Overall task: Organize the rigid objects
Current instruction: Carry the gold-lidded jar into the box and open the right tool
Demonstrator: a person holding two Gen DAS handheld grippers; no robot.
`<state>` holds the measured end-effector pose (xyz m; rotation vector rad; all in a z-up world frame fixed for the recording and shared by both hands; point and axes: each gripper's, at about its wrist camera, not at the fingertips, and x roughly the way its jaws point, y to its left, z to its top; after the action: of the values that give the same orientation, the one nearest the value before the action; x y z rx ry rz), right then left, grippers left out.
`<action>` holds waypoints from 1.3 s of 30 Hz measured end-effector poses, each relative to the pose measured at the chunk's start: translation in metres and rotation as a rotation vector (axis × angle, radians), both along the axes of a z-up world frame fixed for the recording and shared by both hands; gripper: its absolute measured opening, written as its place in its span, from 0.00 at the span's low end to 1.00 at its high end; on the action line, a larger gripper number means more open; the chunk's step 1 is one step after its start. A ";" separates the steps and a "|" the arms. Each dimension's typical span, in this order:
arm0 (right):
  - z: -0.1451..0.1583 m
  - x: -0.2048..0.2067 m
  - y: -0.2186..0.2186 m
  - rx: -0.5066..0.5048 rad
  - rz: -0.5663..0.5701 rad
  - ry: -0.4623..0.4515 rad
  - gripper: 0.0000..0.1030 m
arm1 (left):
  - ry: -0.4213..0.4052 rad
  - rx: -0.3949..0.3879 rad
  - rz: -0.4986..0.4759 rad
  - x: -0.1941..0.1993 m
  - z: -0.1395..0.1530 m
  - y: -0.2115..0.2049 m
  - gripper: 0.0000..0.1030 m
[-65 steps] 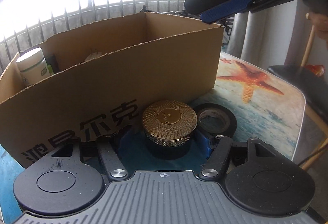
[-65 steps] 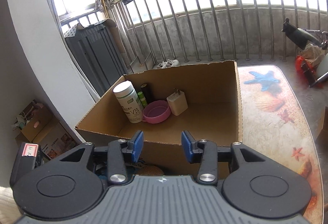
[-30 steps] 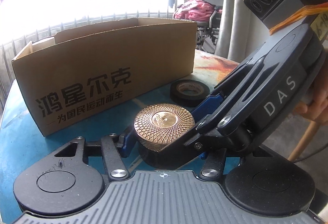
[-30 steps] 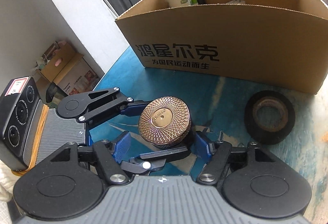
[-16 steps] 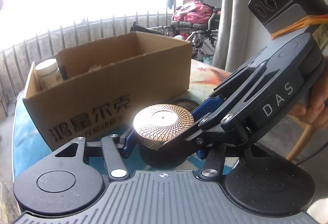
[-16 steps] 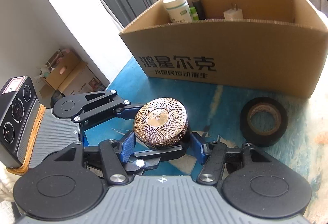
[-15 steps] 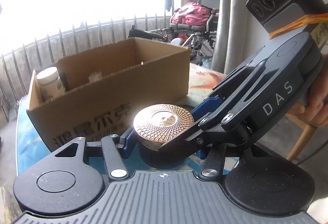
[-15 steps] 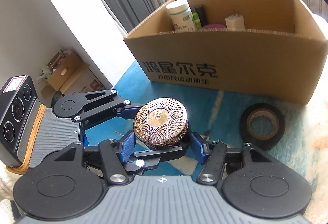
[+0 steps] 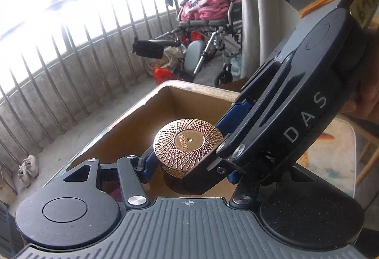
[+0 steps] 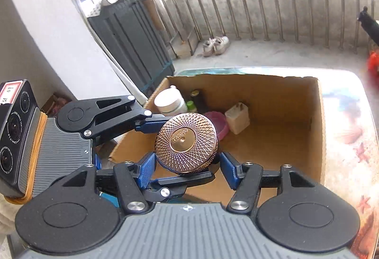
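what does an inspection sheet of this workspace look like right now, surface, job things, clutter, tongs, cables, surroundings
surface: table with a starfish print, cardboard box standing on it
job's things: gold-lidded jar held in the air over the open box; white bottle, pink bowl and white plug inside
clutter: nothing seen
tongs: left tongs and right tongs both grip the jar, crossed over each other
cables: nothing seen
surroundings: balcony railing, shoes, wheelchair

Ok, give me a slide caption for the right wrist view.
Both grippers carry a gold-lidded jar above the open cardboard box that already holds several items.
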<state>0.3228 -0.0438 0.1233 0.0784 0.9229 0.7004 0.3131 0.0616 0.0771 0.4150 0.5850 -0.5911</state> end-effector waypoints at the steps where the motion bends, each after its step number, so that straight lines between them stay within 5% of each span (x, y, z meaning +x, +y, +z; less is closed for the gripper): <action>1: -0.009 0.020 0.000 -0.011 -0.021 0.035 0.61 | 0.033 0.026 -0.011 0.013 -0.009 -0.002 0.53; 5: -0.046 0.078 0.002 -0.031 -0.060 0.192 0.60 | 0.164 0.065 -0.030 0.055 -0.036 0.001 0.53; 12: -0.085 0.122 0.004 -0.049 -0.100 0.335 0.60 | 0.211 0.086 -0.046 0.082 -0.064 0.002 0.54; 18: -0.102 0.135 0.004 -0.056 -0.146 0.351 0.59 | 0.205 0.223 -0.056 0.094 -0.085 -0.011 0.54; 32: -0.106 0.134 -0.004 -0.029 -0.182 0.310 0.59 | 0.160 0.310 -0.036 0.067 -0.083 -0.011 0.56; 39: -0.105 0.135 -0.004 -0.007 -0.198 0.291 0.31 | 0.198 0.295 -0.003 0.054 -0.082 -0.002 0.56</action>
<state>0.4582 -0.0475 0.0186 0.2677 1.1782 0.5083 0.3674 0.0592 -0.0050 0.6391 0.8660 -0.5539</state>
